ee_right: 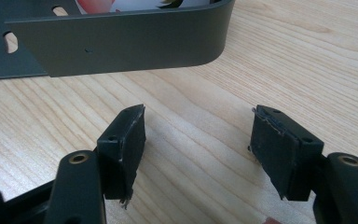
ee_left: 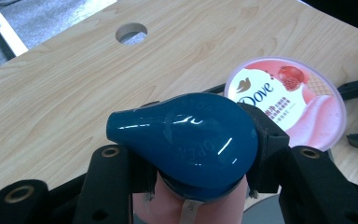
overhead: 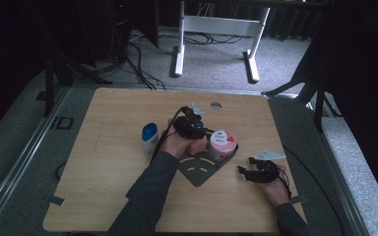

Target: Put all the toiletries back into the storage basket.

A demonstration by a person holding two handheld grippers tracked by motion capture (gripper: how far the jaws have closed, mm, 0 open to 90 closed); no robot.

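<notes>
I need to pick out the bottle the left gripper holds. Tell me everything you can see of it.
The bottle is pink with a glossy dark blue teardrop cap with raised lettering; it looks plastic. The left gripper clamps it just below the cap. It stands upright beside the Dove jar, above the wooden table.

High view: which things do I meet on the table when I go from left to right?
Blue and white bottle → left gripper, shut on a pink bottle with a blue cap → Dove tub standing on the dark metal tray → right gripper, open with nothing between the jaws.
</notes>
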